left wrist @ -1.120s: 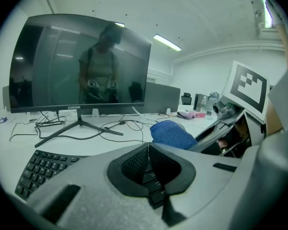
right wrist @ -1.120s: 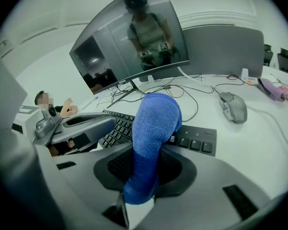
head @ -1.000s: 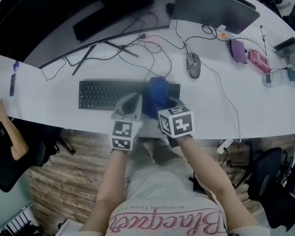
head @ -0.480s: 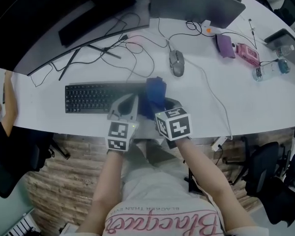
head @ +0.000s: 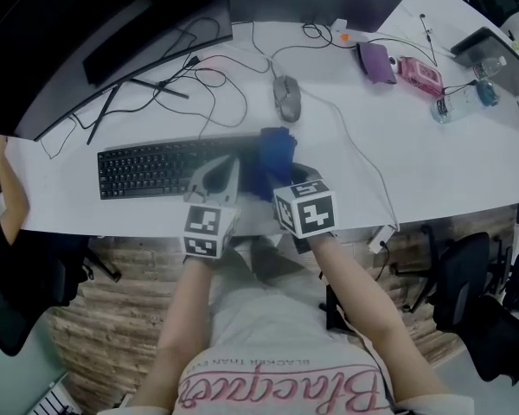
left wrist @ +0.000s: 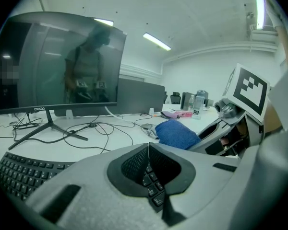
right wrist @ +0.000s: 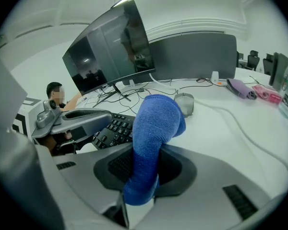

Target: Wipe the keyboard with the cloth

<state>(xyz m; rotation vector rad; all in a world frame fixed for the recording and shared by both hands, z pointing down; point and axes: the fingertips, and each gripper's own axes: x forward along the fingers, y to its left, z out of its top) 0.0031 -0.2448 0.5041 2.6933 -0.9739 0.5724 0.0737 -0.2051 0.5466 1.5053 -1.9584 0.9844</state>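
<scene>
On the white desk (head: 415, 167) lies a long black keyboard (head: 156, 167). Over its right part hovers the left gripper (left wrist: 148, 150), jaws pressed together on nothing. Just beside it, the right gripper (right wrist: 141, 176) pinches a folded blue terry cloth (right wrist: 153, 123) that covers the keyboard's right end.

Keyboard (head: 160, 167): black, full-size, flat on white desk (head: 415, 145), long axis approx 9–3 o'clock, close to desk's 6 o'clock edge. Cloth (head: 275, 152): blue, terry-type weave, bunched into thick roll, lying over kbd's 3 o'clock end & hiding keys there. Near end pinched btwn jaws of right gripper (right wrist: 143, 157); far end bulges up, then droops at 12 o'clock. Keys at 9 o'clock of cloth uncovered.
</scene>
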